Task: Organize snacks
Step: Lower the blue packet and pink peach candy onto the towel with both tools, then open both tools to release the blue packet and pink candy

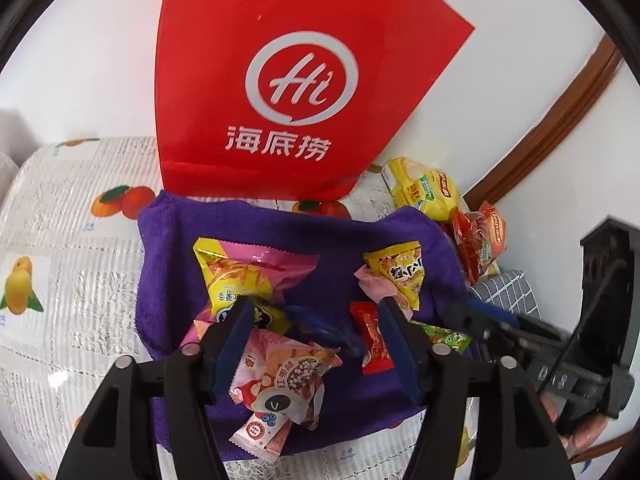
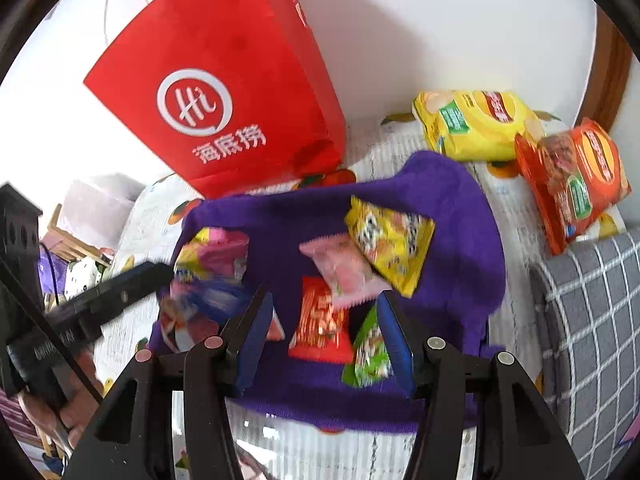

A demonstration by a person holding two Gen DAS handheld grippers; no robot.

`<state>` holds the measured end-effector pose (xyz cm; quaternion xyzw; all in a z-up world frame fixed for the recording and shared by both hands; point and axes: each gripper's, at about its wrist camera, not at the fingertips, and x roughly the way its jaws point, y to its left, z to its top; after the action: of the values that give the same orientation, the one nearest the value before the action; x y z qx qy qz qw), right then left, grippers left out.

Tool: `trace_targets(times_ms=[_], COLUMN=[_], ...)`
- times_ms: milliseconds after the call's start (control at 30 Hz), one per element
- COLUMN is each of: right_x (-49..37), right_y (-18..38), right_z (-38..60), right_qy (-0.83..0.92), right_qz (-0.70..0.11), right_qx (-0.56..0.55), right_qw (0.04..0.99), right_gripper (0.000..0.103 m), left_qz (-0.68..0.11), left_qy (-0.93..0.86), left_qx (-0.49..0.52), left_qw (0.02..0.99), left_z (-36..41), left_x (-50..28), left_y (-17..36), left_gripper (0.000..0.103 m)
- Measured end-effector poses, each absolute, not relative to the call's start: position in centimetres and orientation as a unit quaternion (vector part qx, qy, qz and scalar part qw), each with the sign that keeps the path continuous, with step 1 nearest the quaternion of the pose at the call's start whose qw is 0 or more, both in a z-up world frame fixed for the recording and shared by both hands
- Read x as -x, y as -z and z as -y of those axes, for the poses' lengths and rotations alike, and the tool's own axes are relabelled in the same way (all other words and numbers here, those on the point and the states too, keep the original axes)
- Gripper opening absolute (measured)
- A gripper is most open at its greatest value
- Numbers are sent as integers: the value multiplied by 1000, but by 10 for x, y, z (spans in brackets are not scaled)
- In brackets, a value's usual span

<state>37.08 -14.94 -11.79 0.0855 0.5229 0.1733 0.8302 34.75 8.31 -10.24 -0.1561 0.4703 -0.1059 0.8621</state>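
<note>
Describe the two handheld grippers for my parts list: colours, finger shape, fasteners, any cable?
Both match. The left gripper and right gripper have black plastic frames with triangular cut-outs, round silver pivot pins, and two tapering fingers faced with dark blue pads. A thin black cable runs along the right gripper's boxy black body.

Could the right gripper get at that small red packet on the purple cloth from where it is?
Probably yes. The red packet lies flat on the purple cloth right ahead of the right gripper, between its open jaws. Only a pink packet overlaps its far edge, and a green one crowds one side.
</note>
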Motion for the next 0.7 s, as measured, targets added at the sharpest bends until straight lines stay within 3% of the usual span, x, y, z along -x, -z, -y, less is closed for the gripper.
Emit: trace_targets(times_ms=[700], right_x=[-218], right_y=[160], right_z=[87], right_qy=[-247], right_qz=[-552], right_qx=[-7], right_qw=[796], right_gripper=[57], left_qz=[-443], left_qy=[111], left_qx=[132], left_qw=[880], left_z=[-81], left_x=[-283], left_y=[60], left_gripper=[66])
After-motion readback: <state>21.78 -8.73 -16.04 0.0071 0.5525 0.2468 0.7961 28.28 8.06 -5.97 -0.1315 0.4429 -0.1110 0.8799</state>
